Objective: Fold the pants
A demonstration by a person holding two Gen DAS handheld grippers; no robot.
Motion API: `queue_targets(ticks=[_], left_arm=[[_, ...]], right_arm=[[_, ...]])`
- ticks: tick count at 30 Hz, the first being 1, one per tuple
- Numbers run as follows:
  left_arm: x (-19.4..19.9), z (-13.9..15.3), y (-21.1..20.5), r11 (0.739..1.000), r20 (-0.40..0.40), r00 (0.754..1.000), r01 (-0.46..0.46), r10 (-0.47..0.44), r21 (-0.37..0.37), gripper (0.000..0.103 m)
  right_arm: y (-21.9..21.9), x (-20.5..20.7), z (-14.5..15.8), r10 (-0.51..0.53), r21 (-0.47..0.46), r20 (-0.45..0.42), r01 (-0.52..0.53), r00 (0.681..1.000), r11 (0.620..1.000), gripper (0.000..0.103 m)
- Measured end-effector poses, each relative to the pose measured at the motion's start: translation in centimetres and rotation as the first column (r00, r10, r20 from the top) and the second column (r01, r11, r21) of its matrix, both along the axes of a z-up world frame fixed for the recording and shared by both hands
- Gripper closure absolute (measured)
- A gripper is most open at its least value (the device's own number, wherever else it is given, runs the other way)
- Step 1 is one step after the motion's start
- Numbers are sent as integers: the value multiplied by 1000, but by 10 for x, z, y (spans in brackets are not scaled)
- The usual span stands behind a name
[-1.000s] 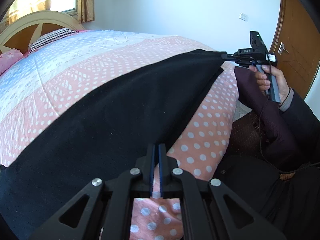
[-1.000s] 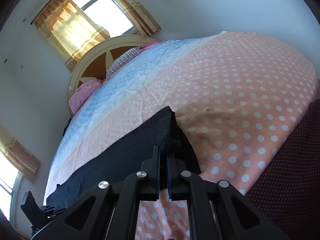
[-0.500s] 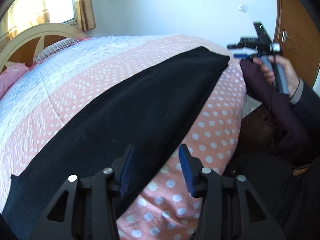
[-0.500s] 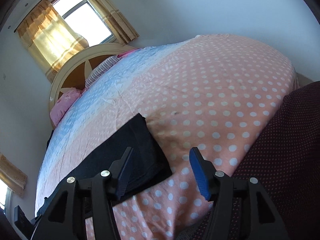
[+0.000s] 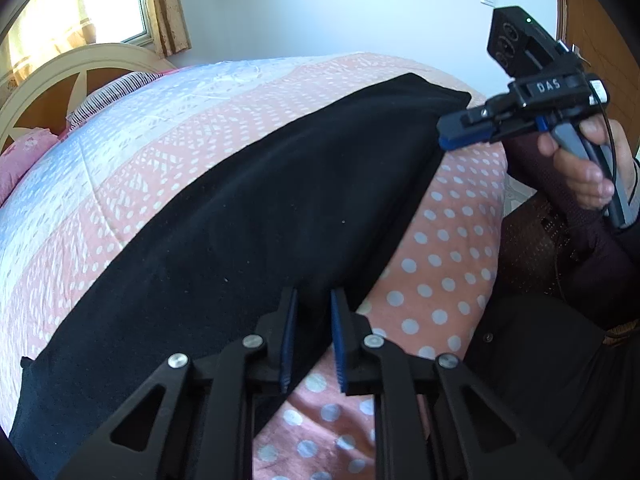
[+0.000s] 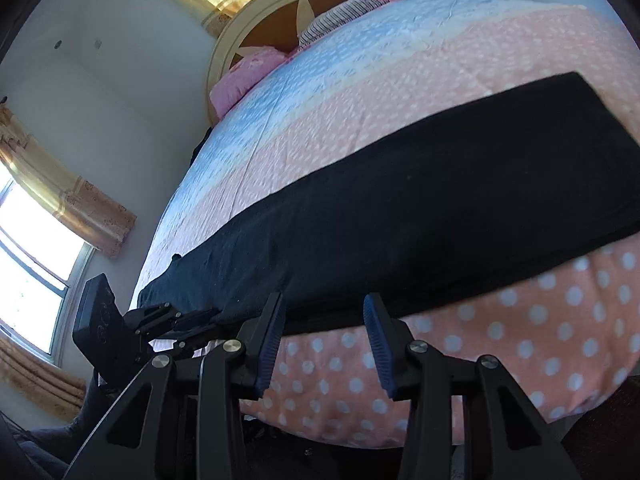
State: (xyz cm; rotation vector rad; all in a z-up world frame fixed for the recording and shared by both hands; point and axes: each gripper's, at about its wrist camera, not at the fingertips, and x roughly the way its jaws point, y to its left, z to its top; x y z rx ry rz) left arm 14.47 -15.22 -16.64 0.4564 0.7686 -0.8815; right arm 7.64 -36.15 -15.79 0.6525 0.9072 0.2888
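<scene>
Black pants (image 5: 260,216) lie in a long folded strip along the near edge of the bed, also in the right wrist view (image 6: 420,216). My left gripper (image 5: 312,316) is partly open, its blue pads on either side of the pants' near edge. My right gripper (image 6: 324,320) is open just off the near long edge, holding nothing. In the left wrist view the right gripper (image 5: 472,132) hovers by the far end of the pants. In the right wrist view the left gripper (image 6: 188,320) sits at the pants' left end.
The bed has a pink polka-dot quilt (image 5: 440,264) with blue and white bands and a cream headboard (image 6: 280,4). Pillows (image 6: 248,76) lie at the head. A wooden door (image 5: 592,40) stands at right. The person's dark-clothed body (image 5: 560,360) is close beside the bed.
Both grippers were shut on the pants a second ago and opened. The left has since narrowed around the near edge; the right moved along the edge towards the middle of the strip.
</scene>
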Motion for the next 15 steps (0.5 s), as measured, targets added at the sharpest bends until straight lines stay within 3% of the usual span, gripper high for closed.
queue_targets(ticks=[6, 7, 8, 10, 15], left_arm=[[2, 0, -4, 1000, -2, 1000, 5, -5, -7, 94], [2, 0, -4, 1000, -4, 1000, 5, -5, -10, 95], [2, 0, -4, 1000, -5, 1000, 6, -6, -12, 96], [2, 1, -4, 1000, -4, 1000, 9, -10, -18, 98], [1, 13, 5, 998, -13, 1000, 15, -16, -62, 99]], right_arm=[[3, 3, -16, -39, 40, -42, 41, 998, 998, 60], [3, 4, -17, -51, 44, -41, 53, 998, 998, 65], [2, 4, -18, -69, 40, -41, 71, 997, 997, 82], [2, 5, -20, -82, 20, -45, 83, 996, 996, 100], [8, -4, 0, -68, -30, 27, 68, 997, 997, 100]])
